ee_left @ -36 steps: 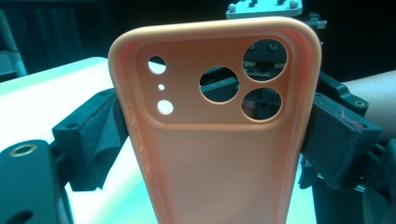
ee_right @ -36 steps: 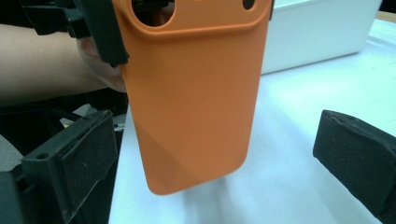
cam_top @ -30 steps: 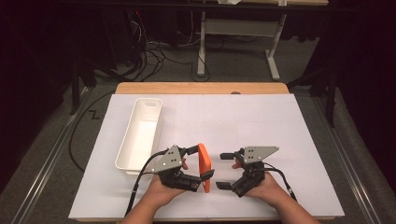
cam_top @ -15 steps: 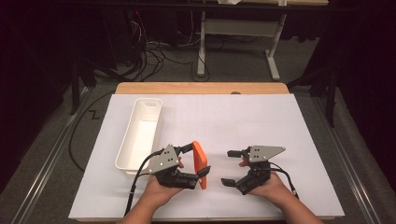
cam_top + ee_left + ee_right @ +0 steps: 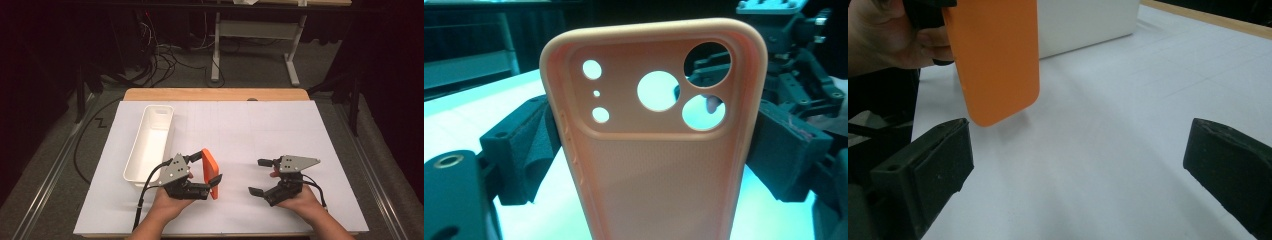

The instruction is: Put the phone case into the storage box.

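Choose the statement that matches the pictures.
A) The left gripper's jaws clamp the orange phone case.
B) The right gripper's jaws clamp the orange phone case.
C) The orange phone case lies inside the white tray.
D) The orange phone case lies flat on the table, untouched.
A: the left gripper has its jaws shut on the sides of the orange phone case, held off the table, while the right gripper stands open and empty and the white tray holds nothing.

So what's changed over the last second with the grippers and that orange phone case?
The right gripper drew away to the person's right, widening the gap to the orange phone case; it is open and empty. The left gripper kept the case clamped and upright, shifting only slightly toward the left. The white tray stayed in place.
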A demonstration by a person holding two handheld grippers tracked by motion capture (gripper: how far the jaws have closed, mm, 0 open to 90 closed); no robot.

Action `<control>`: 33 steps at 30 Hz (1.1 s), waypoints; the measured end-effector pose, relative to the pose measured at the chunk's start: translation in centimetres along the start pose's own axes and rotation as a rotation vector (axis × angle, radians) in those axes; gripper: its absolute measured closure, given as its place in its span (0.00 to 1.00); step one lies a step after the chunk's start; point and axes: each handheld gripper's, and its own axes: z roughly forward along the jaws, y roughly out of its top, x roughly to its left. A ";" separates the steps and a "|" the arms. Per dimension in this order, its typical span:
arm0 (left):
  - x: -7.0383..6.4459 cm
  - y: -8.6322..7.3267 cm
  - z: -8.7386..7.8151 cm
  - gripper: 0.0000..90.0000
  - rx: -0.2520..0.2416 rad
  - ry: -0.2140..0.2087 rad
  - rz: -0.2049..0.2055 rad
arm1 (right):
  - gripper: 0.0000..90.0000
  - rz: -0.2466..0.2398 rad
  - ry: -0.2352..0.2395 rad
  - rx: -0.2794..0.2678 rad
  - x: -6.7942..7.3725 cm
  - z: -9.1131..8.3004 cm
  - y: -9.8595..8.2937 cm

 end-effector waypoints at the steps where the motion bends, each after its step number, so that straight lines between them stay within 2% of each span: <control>1: 0.1 0.1 0.0 0.17 -0.001 0.009 -0.003 | 0.00 -0.001 -0.009 -0.002 0.0 -0.2 -0.1; 6: 0.2 0.3 -0.3 0.17 -0.011 0.036 -0.010 | 0.00 0.002 -0.036 0.005 -0.2 -0.8 -0.4; 12: 0.0 0.2 -0.6 0.17 0.006 0.071 0.002 | 0.00 0.008 -0.066 0.019 -0.3 -1.3 -0.9; 15: 0.0 0.2 -1.1 0.17 0.017 0.104 0.006 | 0.00 0.007 -0.083 0.024 -0.3 -1.4 -1.1; 18: 0.0 0.1 -1.3 0.17 0.021 0.116 0.000 | 0.00 0.009 -0.091 0.027 -0.3 -1.5 -1.2; 23: -0.2 -0.3 -1.8 0.17 0.028 0.162 -0.005 | 0.00 0.011 -0.130 0.030 -0.4 -1.7 -1.4; 26: -0.4 -0.5 -1.9 0.17 0.024 0.166 -0.011 | 0.00 0.019 -0.140 0.026 -0.5 -1.8 -1.5; 29: -0.6 -0.6 -2.0 0.17 0.010 0.166 -0.016 | 0.00 0.033 -0.171 0.016 -0.7 -2.0 -1.9; 31: -0.6 -0.6 -2.0 0.17 0.010 0.170 -0.013 | 0.00 0.037 -0.180 0.014 -0.8 -2.1 -1.9; 33: -0.7 -0.7 -2.0 0.17 0.010 0.185 -0.001 | 0.00 0.050 -0.210 0.010 -1.0 -2.4 -2.2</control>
